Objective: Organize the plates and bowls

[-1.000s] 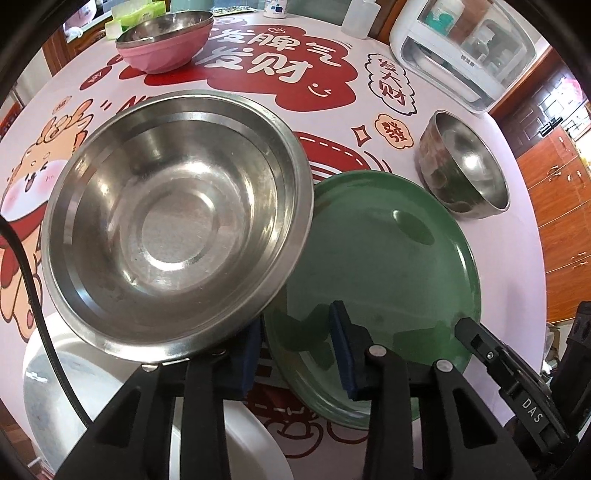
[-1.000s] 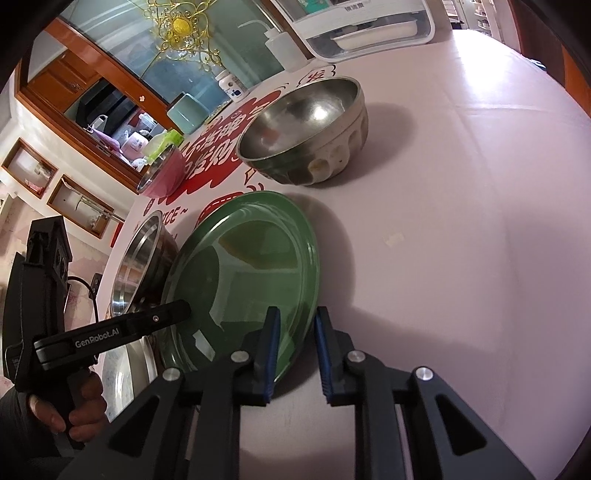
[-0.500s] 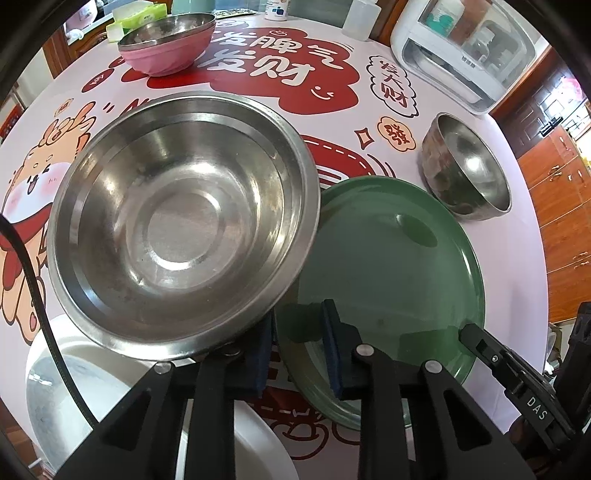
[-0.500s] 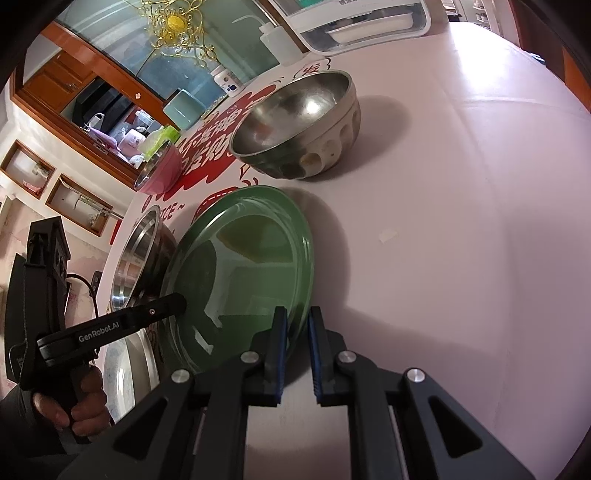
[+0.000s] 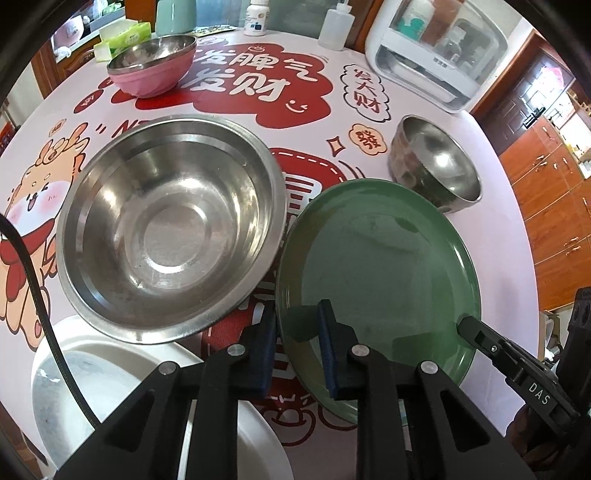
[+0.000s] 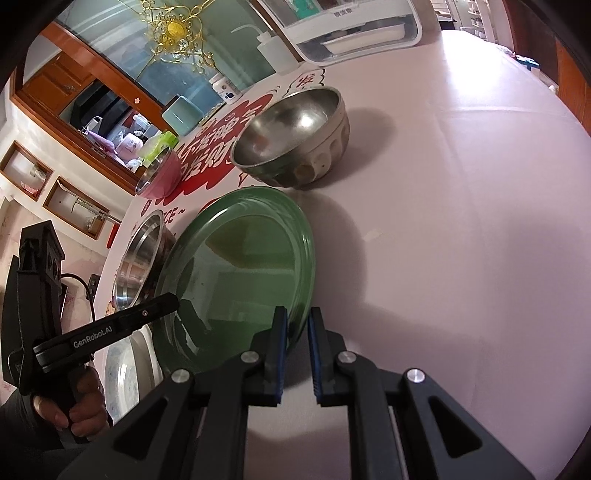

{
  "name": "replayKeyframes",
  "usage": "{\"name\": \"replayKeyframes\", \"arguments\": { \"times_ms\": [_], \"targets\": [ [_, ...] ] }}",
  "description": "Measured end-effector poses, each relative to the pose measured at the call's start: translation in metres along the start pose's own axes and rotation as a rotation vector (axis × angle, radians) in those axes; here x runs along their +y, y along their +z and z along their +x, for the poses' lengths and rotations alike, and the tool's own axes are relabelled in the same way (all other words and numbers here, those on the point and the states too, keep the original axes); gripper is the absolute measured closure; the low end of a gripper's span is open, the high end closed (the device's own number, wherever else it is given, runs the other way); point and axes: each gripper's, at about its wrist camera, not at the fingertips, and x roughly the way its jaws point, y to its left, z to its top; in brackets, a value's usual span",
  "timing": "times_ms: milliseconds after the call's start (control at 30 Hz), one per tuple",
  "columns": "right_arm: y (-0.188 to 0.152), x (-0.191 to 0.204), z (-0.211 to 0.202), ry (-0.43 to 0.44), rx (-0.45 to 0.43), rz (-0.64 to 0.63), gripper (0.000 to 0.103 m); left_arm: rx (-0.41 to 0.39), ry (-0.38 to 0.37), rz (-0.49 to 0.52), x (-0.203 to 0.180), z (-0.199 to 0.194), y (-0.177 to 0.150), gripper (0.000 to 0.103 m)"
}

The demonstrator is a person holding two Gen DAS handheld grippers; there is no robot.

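Since the earlier frames, the left gripper (image 5: 297, 345) had narrowed its jaws from a wide gap down onto the near-left rim of the round green plate (image 5: 380, 273), and that rim had swung clear of the large stainless steel mixing bowl (image 5: 171, 236), which it had sat tucked under a second before. Its blue-padded fingers (image 5: 327, 347) stood one inside the plate and one outside, closed on the rim. The right gripper (image 6: 297, 334) was clamped on the opposite edge of the same plate, its jaws narrow with the green rim between the pads; in the left wrist view its black finger marked "DAS" lay over the plate's right side. The plate sat tilted, held by both grippers above the pink patterned tablecloth (image 5: 258, 85), just beside the large bowl and not touching it. A small steel bowl with a patterned outside (image 5: 436, 166) stood near the plate's far edge. A pink bowl with a steel lining (image 5: 153, 68) stood well apart at the far side of the table. A white plate (image 5: 66, 384) lay at the near-left edge, partly under the large bowl's rim. A white appliance with a clear front (image 5: 436, 51) sat at the far right, with a white squeeze bottle (image 5: 336, 26) beside it. In the right wrist view a hand (image 6: 74, 402) gripped the left tool's handle.
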Motion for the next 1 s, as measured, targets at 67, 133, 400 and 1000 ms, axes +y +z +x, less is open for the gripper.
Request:
{"name": "replayKeyframes", "arguments": {
  "times_ms": [67,133,400,1000],
  "targets": [
    [0.000,0.001,-0.003,0.000,-0.008,-0.004,0.092,-0.009,-0.006,0.011,-0.001,-0.005,-0.003,0.084],
    [-0.001,0.003,-0.008,0.000,-0.015,-0.006,0.092,-0.017,-0.010,0.023,-0.002,-0.010,-0.005,0.084],
    [-0.005,0.014,-0.025,-0.002,-0.048,-0.025,0.092,-0.059,-0.018,0.065,-0.006,-0.032,-0.016,0.084],
    [-0.029,0.046,-0.053,0.010,-0.095,-0.095,0.092,-0.141,-0.037,0.074,0.005,-0.078,-0.042,0.084]
  ]
}}
